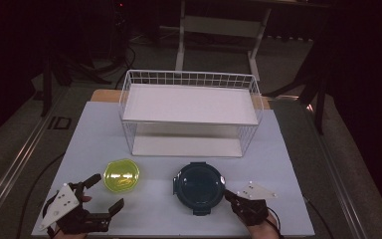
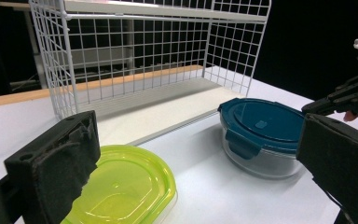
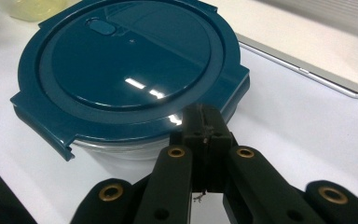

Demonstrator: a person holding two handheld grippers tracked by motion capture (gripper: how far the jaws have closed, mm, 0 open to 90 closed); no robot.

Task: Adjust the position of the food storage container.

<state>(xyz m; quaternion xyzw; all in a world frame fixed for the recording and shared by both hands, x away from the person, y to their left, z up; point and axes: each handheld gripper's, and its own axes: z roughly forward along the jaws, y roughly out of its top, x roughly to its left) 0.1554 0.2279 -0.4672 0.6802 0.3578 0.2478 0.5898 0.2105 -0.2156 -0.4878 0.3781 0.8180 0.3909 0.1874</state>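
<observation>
My left tongs sit at the near left of the surface with their jaws spread wide, holding nothing. Just ahead of them lies a yellow-green lid, flat on the surface; in the left gripper view it shows between the two jaws. My right tongs have their jaws pressed together, tips right at the near right rim of a round glass container with a dark blue lid; I cannot tell whether they touch it. Beyond both, a white wire rack with two shelves stands at the back.
</observation>
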